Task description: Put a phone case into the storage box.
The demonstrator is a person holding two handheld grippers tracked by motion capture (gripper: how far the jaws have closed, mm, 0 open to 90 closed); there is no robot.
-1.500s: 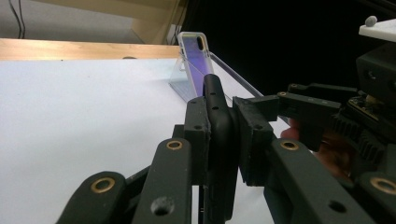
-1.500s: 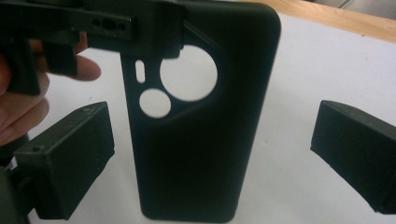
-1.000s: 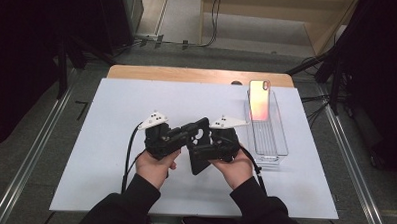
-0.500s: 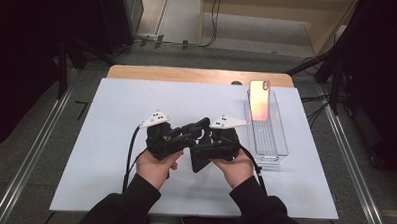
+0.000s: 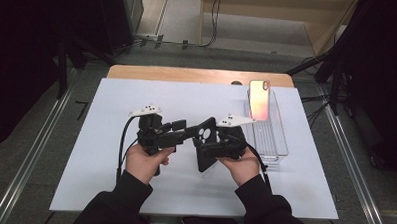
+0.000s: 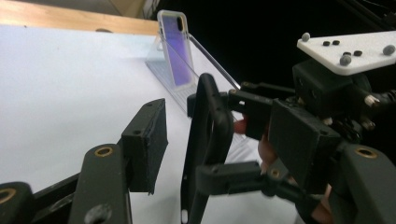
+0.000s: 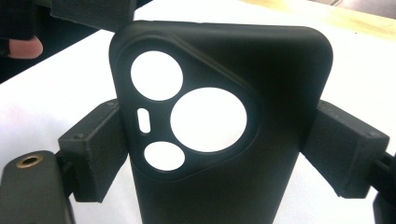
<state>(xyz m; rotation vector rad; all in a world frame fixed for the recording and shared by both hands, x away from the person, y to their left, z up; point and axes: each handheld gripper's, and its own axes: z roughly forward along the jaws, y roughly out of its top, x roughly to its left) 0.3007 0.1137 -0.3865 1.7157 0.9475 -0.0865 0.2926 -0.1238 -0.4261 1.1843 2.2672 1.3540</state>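
A black phone case with round camera cut-outs hangs above the white mat, edge toward my left gripper. My right gripper is shut on it, one pad pressed on each long side. The left gripper's jaws have just been opening. They stand open on either side of the case, and the left pad is clear of it. A phone with an orange-pink screen leans upright in a clear tray at the right.
The white mat covers most of the wooden table. The clear tray lies along the mat's right side, close to the right hand. Black cables trail from both grippers. Dark floor and metal rails flank the table.
The left gripper's jaws have spread apart and come off the black case. The right gripper keeps its hold on the case. Both hands have stayed about where they were.
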